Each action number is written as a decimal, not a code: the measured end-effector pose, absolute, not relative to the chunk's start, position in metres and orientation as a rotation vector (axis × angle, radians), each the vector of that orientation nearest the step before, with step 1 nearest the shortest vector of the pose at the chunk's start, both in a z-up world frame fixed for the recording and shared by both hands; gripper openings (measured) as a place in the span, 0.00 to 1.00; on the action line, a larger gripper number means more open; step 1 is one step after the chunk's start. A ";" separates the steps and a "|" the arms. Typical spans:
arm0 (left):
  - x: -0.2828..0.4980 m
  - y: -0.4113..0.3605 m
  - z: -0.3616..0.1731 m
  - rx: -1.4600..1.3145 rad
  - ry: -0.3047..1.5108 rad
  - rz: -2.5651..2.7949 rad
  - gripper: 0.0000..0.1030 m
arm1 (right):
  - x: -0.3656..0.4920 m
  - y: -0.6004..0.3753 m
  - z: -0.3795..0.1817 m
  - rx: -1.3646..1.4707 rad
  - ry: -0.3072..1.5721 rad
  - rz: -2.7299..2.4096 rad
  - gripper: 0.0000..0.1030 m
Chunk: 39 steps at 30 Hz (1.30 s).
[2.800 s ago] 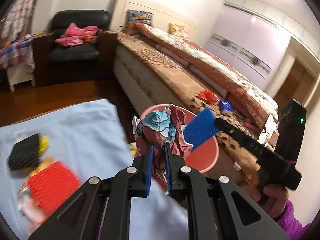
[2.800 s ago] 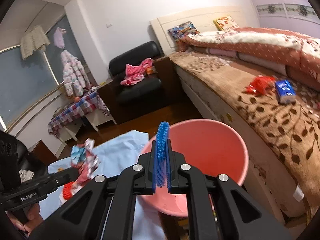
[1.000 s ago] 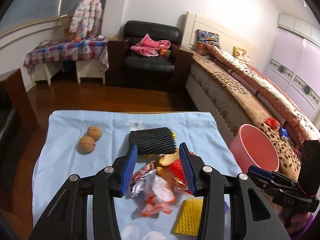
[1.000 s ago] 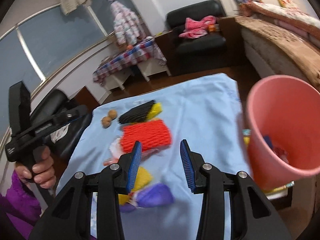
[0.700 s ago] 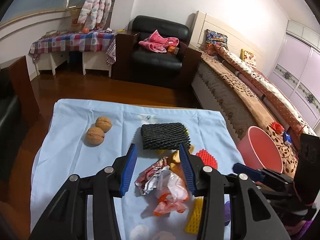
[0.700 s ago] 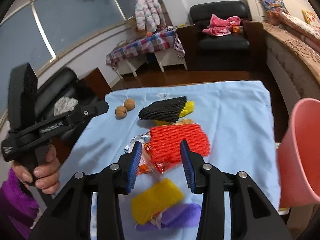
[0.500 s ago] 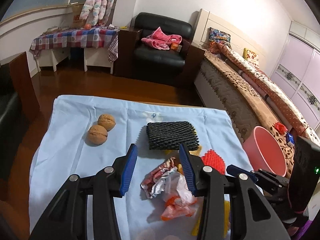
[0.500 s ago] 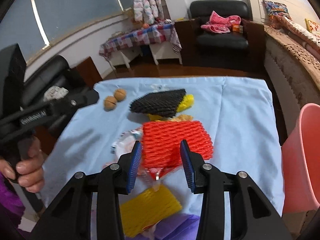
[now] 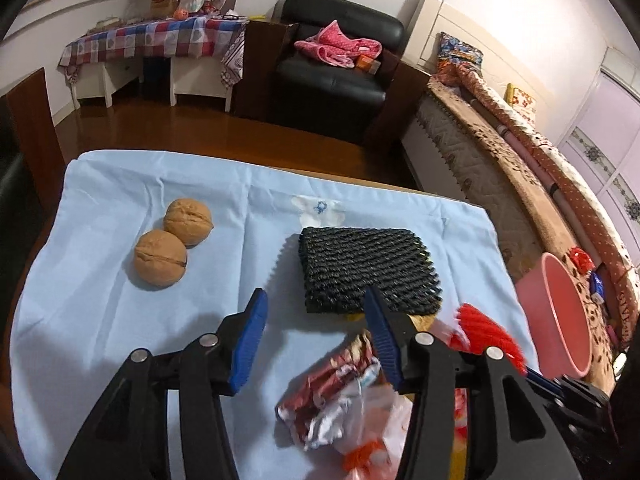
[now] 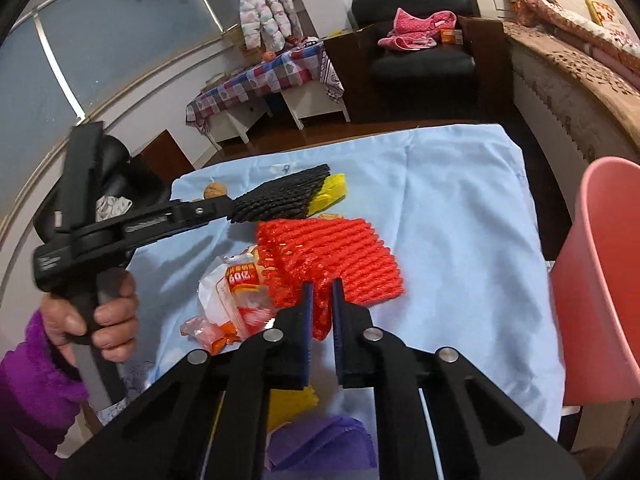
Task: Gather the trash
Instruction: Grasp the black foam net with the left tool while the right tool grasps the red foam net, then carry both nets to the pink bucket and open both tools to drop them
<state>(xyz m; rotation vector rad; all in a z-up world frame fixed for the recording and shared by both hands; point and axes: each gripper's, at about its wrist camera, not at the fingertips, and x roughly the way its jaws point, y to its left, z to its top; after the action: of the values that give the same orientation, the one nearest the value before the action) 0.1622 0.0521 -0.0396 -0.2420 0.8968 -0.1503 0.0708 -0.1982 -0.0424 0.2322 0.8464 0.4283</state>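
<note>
Red foam net (image 10: 336,256) pinched by right gripper (image 10: 320,300) fingers.

We see a tabletop covered in pale blue cloth (image 9: 120,320), soft, matt and lightly creased. On it the black net sleeve (image 9: 366,270) and the red net sleeve (image 10: 332,256) look like foam, ribbed and rough. The crumpled wrapper (image 9: 332,396) is glossy foil and thin plastic film. Two walnuts (image 9: 172,246) have dull, wrinkled shells. The pink bucket (image 10: 600,300) is smooth plastic with a faint sheen. Each claw, left (image 9: 316,340) and right (image 10: 319,312), is matt black plastic with ribbed blue pads and bright metal rivets. The floor (image 9: 200,132) is polished, glossy wood; the armchair (image 9: 340,76) looks like shiny black leather.
</note>
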 end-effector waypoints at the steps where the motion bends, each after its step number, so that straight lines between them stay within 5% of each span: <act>1: 0.165 0.051 -0.042 -0.245 0.899 -0.151 0.49 | 0.070 -0.199 -0.042 0.233 0.843 0.429 0.09; 5: 0.172 0.044 -0.045 -0.252 0.898 -0.174 0.48 | 0.069 -0.201 -0.041 0.233 0.835 0.432 0.09; 12: 0.166 0.035 -0.043 -0.226 0.900 -0.203 0.05 | 0.065 -0.207 -0.036 0.252 0.814 0.430 0.09; 39: 0.102 -0.059 0.067 -0.132 0.714 -0.424 0.04 | 0.023 -0.311 0.009 0.440 0.583 0.277 0.09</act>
<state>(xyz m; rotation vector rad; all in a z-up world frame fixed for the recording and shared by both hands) 0.1016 -0.0591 0.0668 -0.1317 0.7139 -0.4244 0.0227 -0.3114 0.0090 0.4397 0.5833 0.2769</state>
